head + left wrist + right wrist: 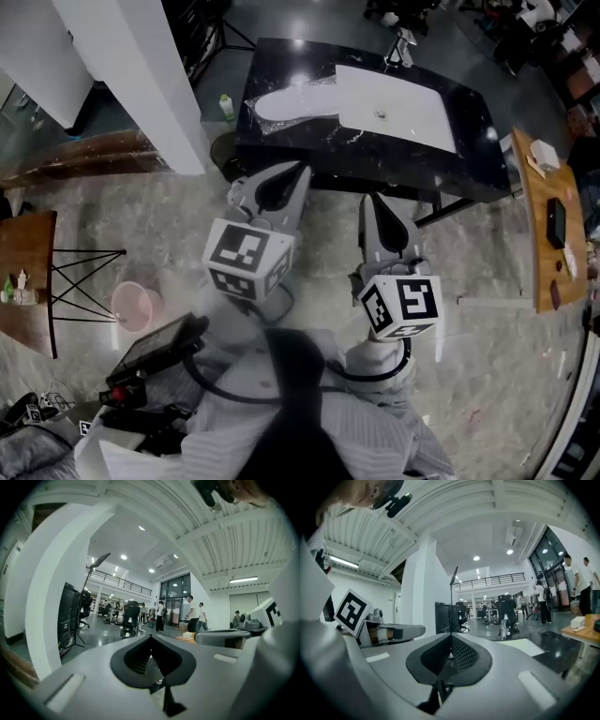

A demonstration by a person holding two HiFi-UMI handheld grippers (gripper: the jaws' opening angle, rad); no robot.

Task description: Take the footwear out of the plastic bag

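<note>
A clear plastic bag [292,101] with a pale, shoe-shaped thing inside lies at the left end of the black marble table [473,117], partly on a white sheet [398,103]. Both grippers are held close to the person's body, short of the table's near edge. In the head view the left gripper [279,183] points toward the table with its jaws together and nothing in them. The right gripper [379,214] beside it is likewise shut and empty. In the left gripper view the left gripper [151,640] faces the open hall, as does the right gripper [451,639] in its own view.
A white pillar [141,84] stands at the left, a green bottle [226,106] on the floor by the table's corner. A pink bucket [137,306] and a wooden side table [23,267] are at the left; a wooden table [542,220] is at the right. People [192,613] stand far off in the hall.
</note>
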